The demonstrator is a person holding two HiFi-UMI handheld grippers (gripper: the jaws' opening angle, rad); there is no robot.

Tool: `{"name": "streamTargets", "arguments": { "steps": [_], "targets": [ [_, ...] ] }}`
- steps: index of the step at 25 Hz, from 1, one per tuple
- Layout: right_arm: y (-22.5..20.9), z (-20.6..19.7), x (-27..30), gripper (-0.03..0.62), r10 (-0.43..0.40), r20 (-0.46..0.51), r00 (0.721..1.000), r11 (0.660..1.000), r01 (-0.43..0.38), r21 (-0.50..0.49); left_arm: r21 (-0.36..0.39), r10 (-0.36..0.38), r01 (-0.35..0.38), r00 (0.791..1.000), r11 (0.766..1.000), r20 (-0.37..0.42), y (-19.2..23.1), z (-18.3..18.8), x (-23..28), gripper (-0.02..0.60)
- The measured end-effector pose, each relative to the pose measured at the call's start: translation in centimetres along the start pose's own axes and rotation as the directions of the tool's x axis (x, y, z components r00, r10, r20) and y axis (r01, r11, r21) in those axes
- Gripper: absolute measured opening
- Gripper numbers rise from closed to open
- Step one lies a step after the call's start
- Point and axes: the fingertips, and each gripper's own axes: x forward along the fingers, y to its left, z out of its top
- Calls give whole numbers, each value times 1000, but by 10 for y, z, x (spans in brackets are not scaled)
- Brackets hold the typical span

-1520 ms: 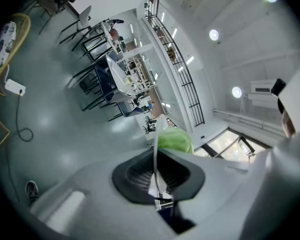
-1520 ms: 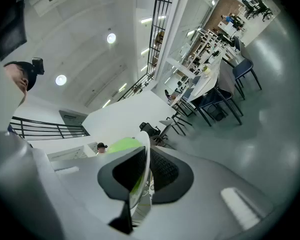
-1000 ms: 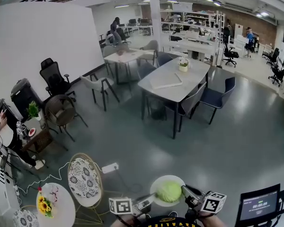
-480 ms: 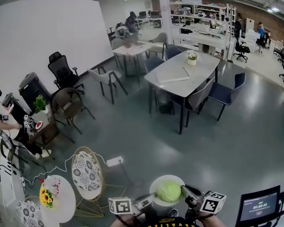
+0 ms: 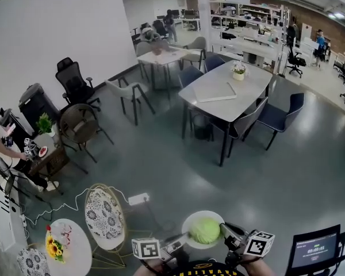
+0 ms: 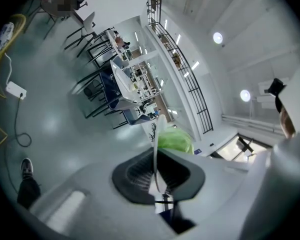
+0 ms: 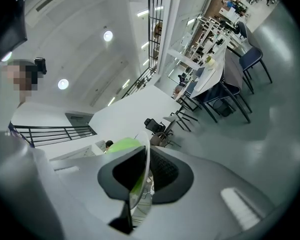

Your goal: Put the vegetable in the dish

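A round pale-green cabbage [image 5: 205, 232] lies on a white dish [image 5: 191, 222], held up in the air at the bottom of the head view. My left gripper [image 5: 181, 243] is shut on the dish's near-left rim. My right gripper [image 5: 225, 233] is shut on its right rim. In the left gripper view the dish [image 6: 156, 143] stands edge-on between the dark pads [image 6: 135, 173], with the cabbage [image 6: 175, 140] just beyond. The right gripper view has the dish rim [image 7: 145, 160] pinched between its pads [image 7: 165, 171], and the cabbage [image 7: 121, 145] to the left.
Below lies a grey floor with a white power strip [image 5: 138, 199] and cable. A patterned round chair [image 5: 104, 212] and a small table with flowers [image 5: 65, 247] stand at the lower left. A grey table with chairs [image 5: 225, 90] is farther off. A small screen [image 5: 317, 249] shows at the lower right.
The room has shifted in the head view as the camera turned. The dish, the cabbage and both grippers hold the same places at the bottom of the view.
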Motion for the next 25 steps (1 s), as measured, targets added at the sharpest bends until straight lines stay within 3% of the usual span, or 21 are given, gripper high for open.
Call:
{"name": "streamTargets", "arguments": {
  "steps": [13, 20, 25],
  "targets": [
    [-3, 19, 155, 29, -64, -1, 998, 998, 64, -3, -27, -44, 43, 998, 999, -35, 70, 137, -41, 11],
    [-10, 39, 217, 29, -83, -35, 996, 996, 83, -26, -56, -69, 68, 998, 996, -6, 98, 193, -45, 11],
    [-35, 63, 258, 31, -65, -62, 996, 998, 64, -8, -72, -38, 40, 999, 997, 28, 121, 233, -31, 11]
  ]
}}
